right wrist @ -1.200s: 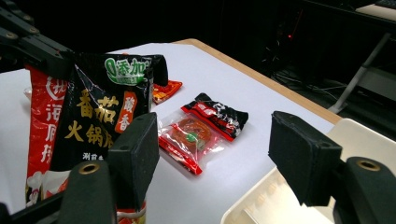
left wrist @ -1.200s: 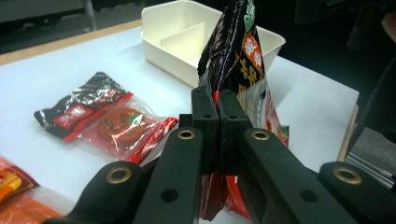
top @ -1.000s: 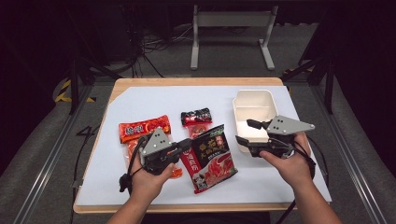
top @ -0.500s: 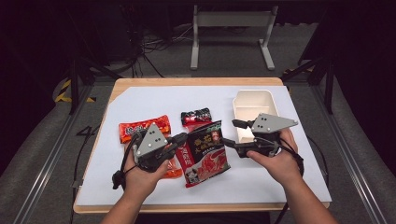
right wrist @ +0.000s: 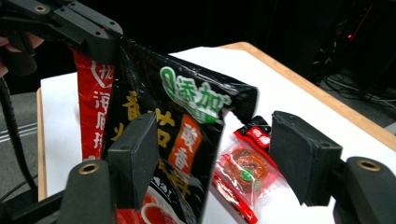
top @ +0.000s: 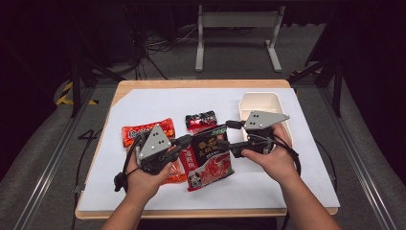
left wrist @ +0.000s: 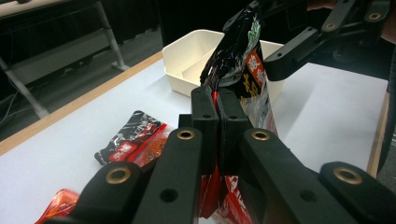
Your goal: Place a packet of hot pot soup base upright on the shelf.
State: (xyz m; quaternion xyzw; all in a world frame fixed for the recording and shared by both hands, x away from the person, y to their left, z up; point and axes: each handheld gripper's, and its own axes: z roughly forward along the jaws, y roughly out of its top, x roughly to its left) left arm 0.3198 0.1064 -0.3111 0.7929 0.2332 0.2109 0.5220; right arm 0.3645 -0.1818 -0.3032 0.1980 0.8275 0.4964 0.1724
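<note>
At the far left of the table (top: pixel 143 103) lies an orange snack packet (top: pixel 146 133), untouched. My left gripper (top: pixel 184 140) is clamped tight on the left edge of the black-and-red noodle packet (top: pixel 210 155), holding it tilted up off the white sheet, near the middle. Behind it sits a small black-and-red snack packet (top: pixel 201 120). My right gripper (top: pixel 229 135) stands wide open at the noodle packet's right edge, the edge between its pads but not pinched. To the right waits the cream tray (top: pixel 261 100). I judge this the hand-over or two-handed lift: next I should close the right gripper on that edge, then carry the packet toward the tray.
</note>
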